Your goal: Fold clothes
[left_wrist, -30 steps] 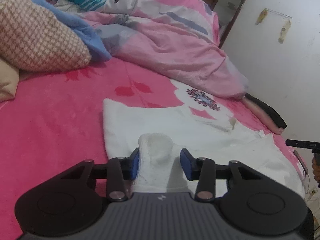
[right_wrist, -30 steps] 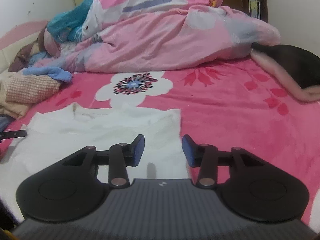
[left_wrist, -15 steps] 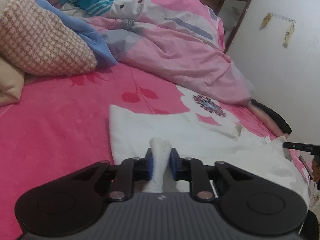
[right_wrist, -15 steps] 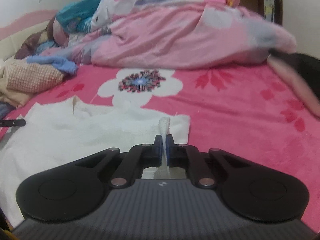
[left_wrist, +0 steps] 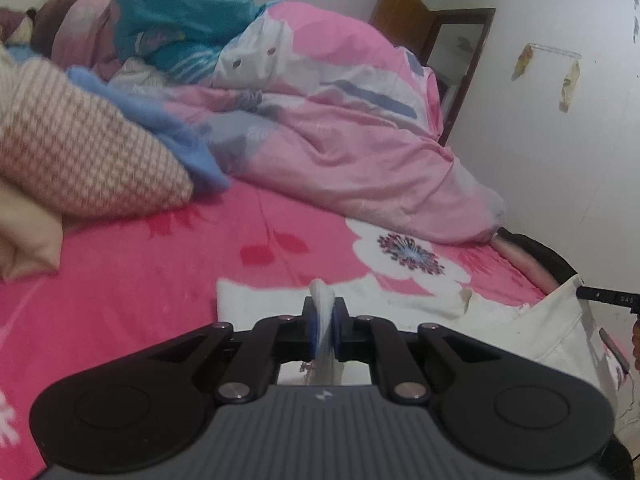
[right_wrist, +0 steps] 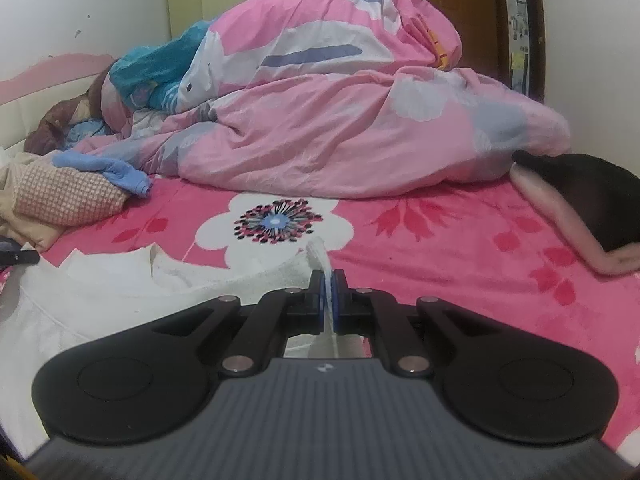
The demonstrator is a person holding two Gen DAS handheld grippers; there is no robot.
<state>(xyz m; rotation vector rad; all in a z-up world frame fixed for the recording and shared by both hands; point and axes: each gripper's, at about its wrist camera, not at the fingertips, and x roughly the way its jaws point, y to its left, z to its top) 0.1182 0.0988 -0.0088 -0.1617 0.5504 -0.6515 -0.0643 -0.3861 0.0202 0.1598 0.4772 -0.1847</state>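
A white garment [left_wrist: 516, 332] lies spread on the pink flowered bedsheet [left_wrist: 140, 280]. My left gripper [left_wrist: 324, 318] has a pinched fold of its edge between the blue pads, jaws closing tight on it, and the fabric is lifted off the bed. In the right wrist view the same white garment [right_wrist: 100, 308] spreads to the left. My right gripper [right_wrist: 329, 294] is shut on a thin raised fold of its edge. The other gripper's black tip shows at the frame edge in each view, the right one [left_wrist: 608, 300] and the left one [right_wrist: 18, 256].
A heaped pink duvet [right_wrist: 340, 120] fills the far side of the bed. A checked pillow [left_wrist: 80, 160] and blue cloth [left_wrist: 176, 140] lie at the left. A black and pink garment [right_wrist: 588, 196] lies at the right bed edge, by the white wall [left_wrist: 560, 160].
Both grippers went from open around the garment's edge to shut on pinched folds of it. Both have since risen a little, lifting the fabric.
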